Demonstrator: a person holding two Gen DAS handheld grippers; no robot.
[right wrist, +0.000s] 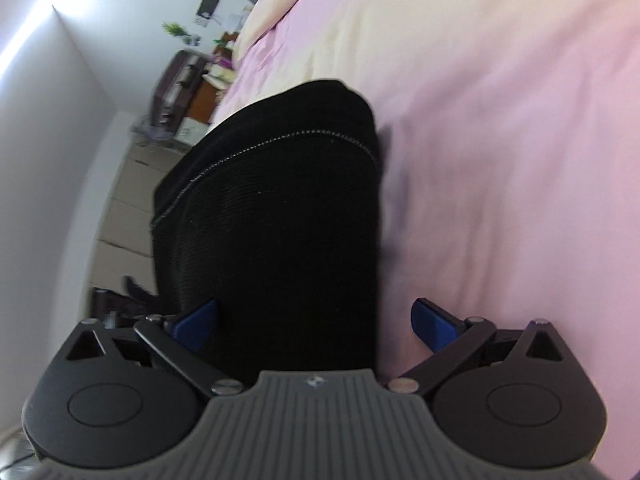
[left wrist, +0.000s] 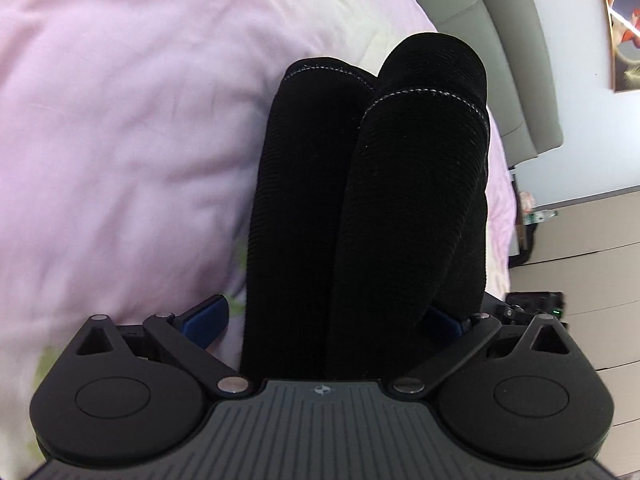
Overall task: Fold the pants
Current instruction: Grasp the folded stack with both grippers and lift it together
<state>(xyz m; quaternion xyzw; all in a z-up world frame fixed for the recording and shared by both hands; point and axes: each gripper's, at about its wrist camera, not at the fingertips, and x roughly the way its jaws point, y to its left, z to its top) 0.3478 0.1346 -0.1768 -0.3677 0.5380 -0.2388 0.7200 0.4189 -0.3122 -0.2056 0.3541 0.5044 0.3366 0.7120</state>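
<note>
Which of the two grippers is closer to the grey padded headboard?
Left, probably. From the left gripper the headboard looms large just beyond the black pants; from the right gripper it is only a small grey patch far up the bed.

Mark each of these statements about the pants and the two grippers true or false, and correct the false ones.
1. The black pants lie on a pink bedcover. True.
2. The left gripper is clamped shut. False: its jaws stand wide, with the cloth between them.
3. Light stitching runs across the pants in the right wrist view. True.
4. The pants are white. False: they are black ribbed fabric.
5. The right gripper is open. True.
</note>
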